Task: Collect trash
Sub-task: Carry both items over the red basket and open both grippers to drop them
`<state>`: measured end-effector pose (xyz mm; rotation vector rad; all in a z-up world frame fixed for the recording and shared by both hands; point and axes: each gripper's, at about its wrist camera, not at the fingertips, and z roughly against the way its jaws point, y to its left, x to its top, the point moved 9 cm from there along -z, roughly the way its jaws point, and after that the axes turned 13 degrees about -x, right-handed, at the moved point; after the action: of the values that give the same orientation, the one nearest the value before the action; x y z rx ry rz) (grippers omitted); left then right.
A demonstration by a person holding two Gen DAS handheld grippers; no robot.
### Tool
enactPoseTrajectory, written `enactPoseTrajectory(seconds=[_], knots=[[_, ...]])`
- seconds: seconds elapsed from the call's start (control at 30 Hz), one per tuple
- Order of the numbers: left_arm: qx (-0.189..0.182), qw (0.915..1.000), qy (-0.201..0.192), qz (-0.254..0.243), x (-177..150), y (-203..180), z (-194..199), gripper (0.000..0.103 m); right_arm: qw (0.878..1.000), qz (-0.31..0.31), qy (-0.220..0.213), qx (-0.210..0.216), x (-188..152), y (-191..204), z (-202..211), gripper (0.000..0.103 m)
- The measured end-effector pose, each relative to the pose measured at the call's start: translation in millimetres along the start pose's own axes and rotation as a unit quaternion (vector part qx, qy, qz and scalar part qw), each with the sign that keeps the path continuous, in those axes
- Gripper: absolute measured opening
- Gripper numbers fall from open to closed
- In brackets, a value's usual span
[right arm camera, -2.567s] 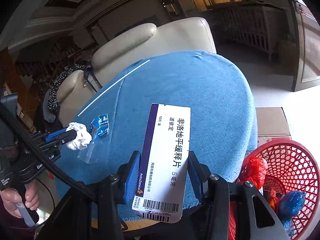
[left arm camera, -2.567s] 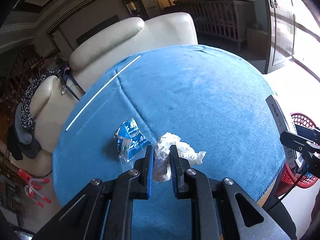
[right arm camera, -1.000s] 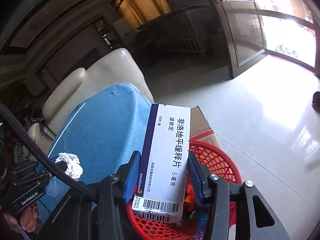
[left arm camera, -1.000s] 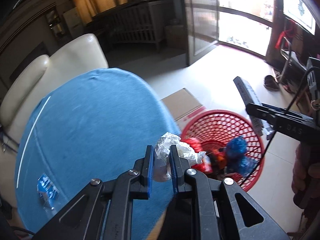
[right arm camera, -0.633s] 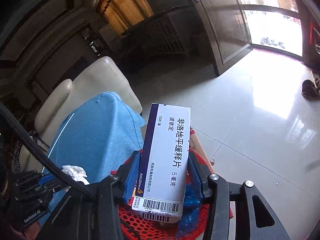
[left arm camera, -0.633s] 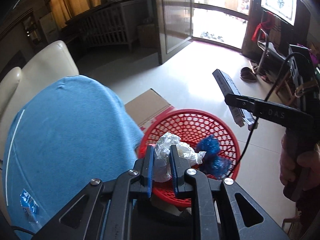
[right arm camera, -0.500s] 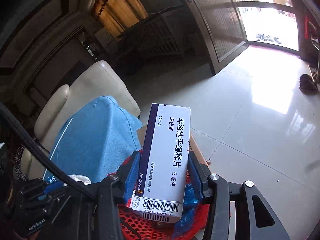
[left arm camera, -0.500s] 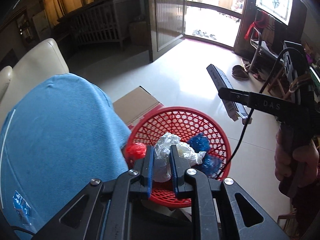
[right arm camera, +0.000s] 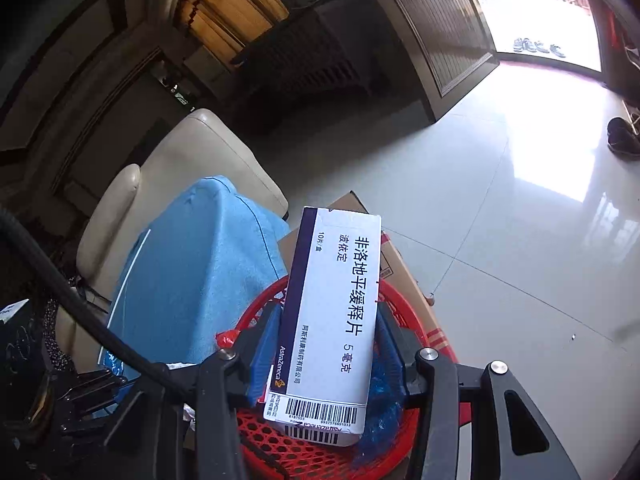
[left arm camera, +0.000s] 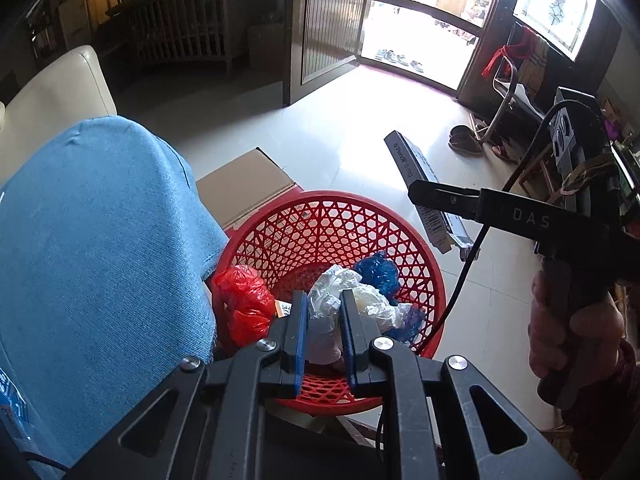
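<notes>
Two views, two loads, one basket.

Left wrist view:
- Left gripper (left arm camera: 323,300): jaws nearly together, clamped on a crumpled white wad (left arm camera: 334,286) that sticks out past the tips.
- Where the wad is: in the air, over the inside of the red basket (left arm camera: 320,224), which stands on the floor against the blue-clothed table (left arm camera: 100,240).
- Basket contents: a red bag (left arm camera: 242,296), a blue bag (left arm camera: 376,272) and clear plastic already lie in it.
- Deciding relation: the basket mouth lies straight beyond and below the fingertips, so by my reading a release would let the wad fall inside the rim.
- Wad's axis: none worth naming; it is a shapeless lump.
- Right gripper (left arm camera: 414,194): seen side-on at the right, over the far rim, in a hand (left arm camera: 576,340).

Right wrist view:
- Right gripper (right arm camera: 326,336): jaws partly apart, pressing on both long sides of a white medicine box (right arm camera: 334,316).
- Box's axis: long axis runs along the fingers, barcode end toward the camera, other end pointing away.
- Where the box is: held over the red basket (right arm camera: 320,456), its near end above the mesh.
- Nearer hand: both look placed to drop; the left seems more central.
</notes>
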<state>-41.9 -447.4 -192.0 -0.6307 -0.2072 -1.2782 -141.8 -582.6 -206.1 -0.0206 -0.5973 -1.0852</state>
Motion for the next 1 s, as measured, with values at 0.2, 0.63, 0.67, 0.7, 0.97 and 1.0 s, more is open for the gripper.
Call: enactPoseTrajectory(seconds=[0.2,0.63,0.67,0.7,0.97,1.0], knots=[[0.002,1.0000,-0.004,0.002,1.1,2.2,-2.1,0.017,1.000,-0.006,0.019,0.012,-7.7,1.7,-6.4,0.050],[-0.001,0.9999,-0.012,0.011,1.3,3.7,4.4,0.025,0.998,-0.012,0.050,0.029,-14.7,7.5,-11.1,0.052],[-0.001,0.9999,-0.013,0.011,1.6,3.7,5.6,0.030,0.998,-0.013,0.051,0.030,-15.0,7.6,-10.7,0.052],[0.001,0.9998,-0.015,0.010,1.8,3.6,7.1,0.033,0.998,-0.015,0.052,0.032,-15.1,7.8,-10.5,0.052],[0.010,0.9993,-0.036,0.004,7.0,3.2,21.7,0.055,0.998,-0.014,0.050,0.035,-12.5,12.0,-7.1,0.052],[0.010,0.9992,-0.038,0.004,7.3,3.5,23.6,0.055,0.998,-0.014,0.049,0.035,-12.1,12.6,-6.5,0.052]])
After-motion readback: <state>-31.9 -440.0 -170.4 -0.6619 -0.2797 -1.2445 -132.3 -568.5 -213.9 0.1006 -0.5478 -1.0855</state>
